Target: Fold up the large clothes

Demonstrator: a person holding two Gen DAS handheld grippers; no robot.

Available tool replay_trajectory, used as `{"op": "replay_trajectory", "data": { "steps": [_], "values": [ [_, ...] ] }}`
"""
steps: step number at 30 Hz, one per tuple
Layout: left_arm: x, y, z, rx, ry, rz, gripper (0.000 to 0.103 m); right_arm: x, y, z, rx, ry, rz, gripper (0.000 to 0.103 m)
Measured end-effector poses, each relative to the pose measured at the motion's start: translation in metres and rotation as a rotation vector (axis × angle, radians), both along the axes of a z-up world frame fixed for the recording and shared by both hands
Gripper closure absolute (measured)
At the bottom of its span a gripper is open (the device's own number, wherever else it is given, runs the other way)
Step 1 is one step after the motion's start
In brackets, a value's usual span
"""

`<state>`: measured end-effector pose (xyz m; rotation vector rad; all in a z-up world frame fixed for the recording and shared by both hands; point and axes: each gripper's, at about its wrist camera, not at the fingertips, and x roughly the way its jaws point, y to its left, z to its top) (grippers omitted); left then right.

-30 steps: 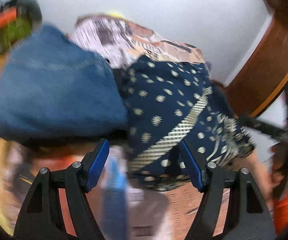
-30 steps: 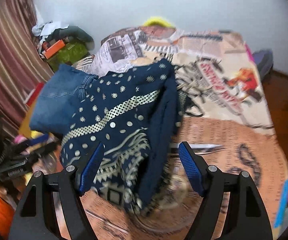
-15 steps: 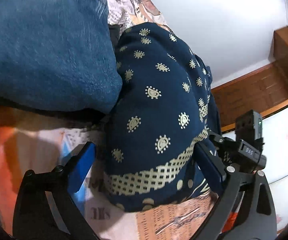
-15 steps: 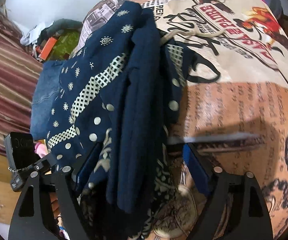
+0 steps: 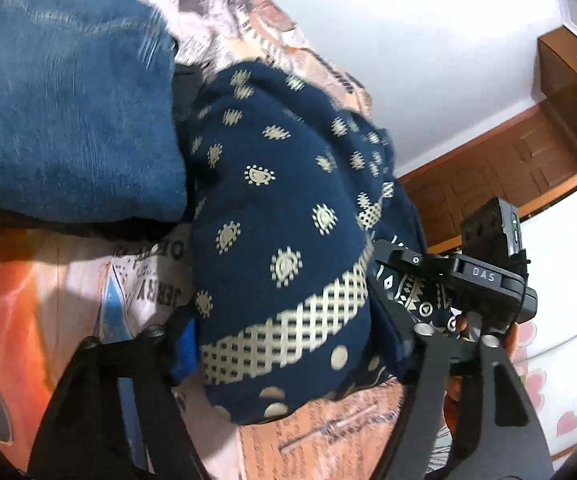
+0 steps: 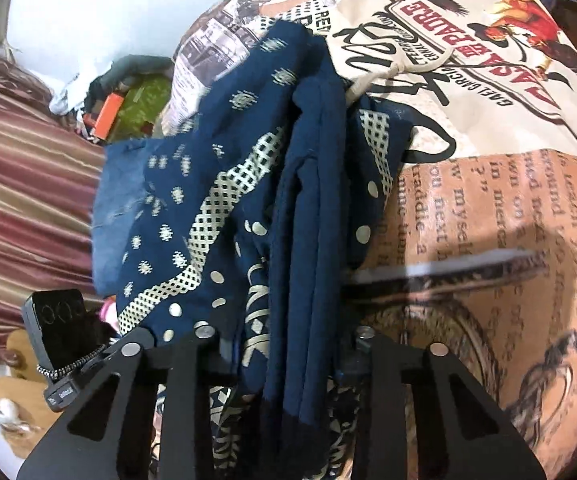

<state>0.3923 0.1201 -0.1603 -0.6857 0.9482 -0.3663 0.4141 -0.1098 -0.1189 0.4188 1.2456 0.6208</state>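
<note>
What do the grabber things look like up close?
Both are black frames with triangular cut-outs and silver bolts. The left gripper shows a blue pad on one finger. Seen from the left camera, the right gripper carries a black box marked DAS; a beaded cord hangs beside the right gripper.

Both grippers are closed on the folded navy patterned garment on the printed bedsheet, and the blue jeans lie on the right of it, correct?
Not quite. In the left wrist view the blue jeans lie left of the navy patterned garment. The left gripper and right gripper have closed on it, on the printed bedsheet.
</note>
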Motion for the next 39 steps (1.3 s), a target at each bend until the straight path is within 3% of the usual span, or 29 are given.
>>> {"op": "replay_trajectory", "data": {
  "steps": [6,12,18,23,27,30,33,39],
  "values": [
    [-0.011,0.027,0.069,0.027,-0.136,0.029,0.042,-0.014,0.026,0.058,-0.016,-0.133,0.061,0.079],
    [-0.019,0.066,0.147,0.100,-0.312,0.094,0.043,-0.004,0.066,0.121,0.043,-0.287,0.118,0.079],
    [-0.030,0.124,0.178,0.200,-0.418,0.229,0.043,0.017,0.142,0.143,0.107,-0.389,0.205,0.079],
    [-0.027,0.173,0.147,0.286,-0.361,0.319,0.043,0.039,0.213,0.100,0.109,-0.324,0.251,0.079],
    [-0.010,0.213,0.080,0.313,-0.210,0.353,0.043,0.051,0.269,0.022,-0.016,-0.212,0.287,0.079],
    [-0.015,0.228,0.043,0.357,-0.200,0.342,0.041,0.049,0.285,-0.013,-0.051,-0.207,0.292,0.077],
    [-0.022,0.225,0.043,0.355,-0.225,0.332,0.041,0.045,0.284,-0.010,-0.059,-0.233,0.290,0.074],
    [-0.027,0.214,0.053,0.429,-0.186,0.356,0.039,0.018,0.268,0.024,-0.208,-0.350,0.273,0.071]
  ]
}}
